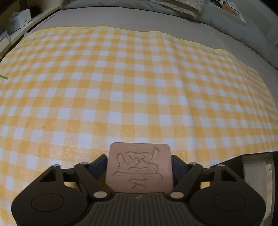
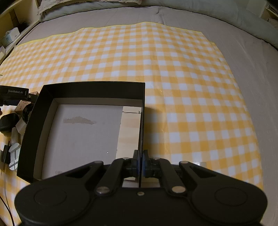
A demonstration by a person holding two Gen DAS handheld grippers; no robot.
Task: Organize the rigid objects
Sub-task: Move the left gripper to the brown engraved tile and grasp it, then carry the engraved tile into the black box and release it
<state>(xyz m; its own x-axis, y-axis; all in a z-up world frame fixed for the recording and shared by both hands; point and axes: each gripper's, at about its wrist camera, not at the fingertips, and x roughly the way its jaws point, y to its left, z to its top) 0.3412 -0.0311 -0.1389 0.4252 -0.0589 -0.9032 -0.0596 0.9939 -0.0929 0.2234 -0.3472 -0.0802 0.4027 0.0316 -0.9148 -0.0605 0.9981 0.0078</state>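
Spread over a grey bed [image 2: 252, 73], reaching almost to its far edge: a yellow-and-white checked cloth [image 1: 121, 78], lightly creased. Heaped along the bed's far edge: pale bedding [image 2: 173, 3].

Resting on the cloth toward the bed's near edge: a black box [image 2: 93, 90], open-topped, pale lining inside and nothing lying on the visible floor. Clamped on its right wall, close to the near right corner: the right tongs [image 2: 140, 161], closed tight with the thin wall pinched between the blue-faced pads.

Just outside the box's left wall, seen from the right wrist view: the left tongs [image 1: 139, 166], only partly in view there, above a small clutter on the cloth. Among that clutter: a white plug [image 2: 13, 153] and a dark rounded item [image 2: 7, 121], too cut off by the frame edge to name.

Set between the left tongs' fingers, in the left wrist view: a wooden block [image 1: 139, 166], square with rounded corners, a line figure carved into its upper face. Fingers against both of its sides; gripping it. Beyond the block, bare checked cloth; at the lower right of that view, a corner of the black box.
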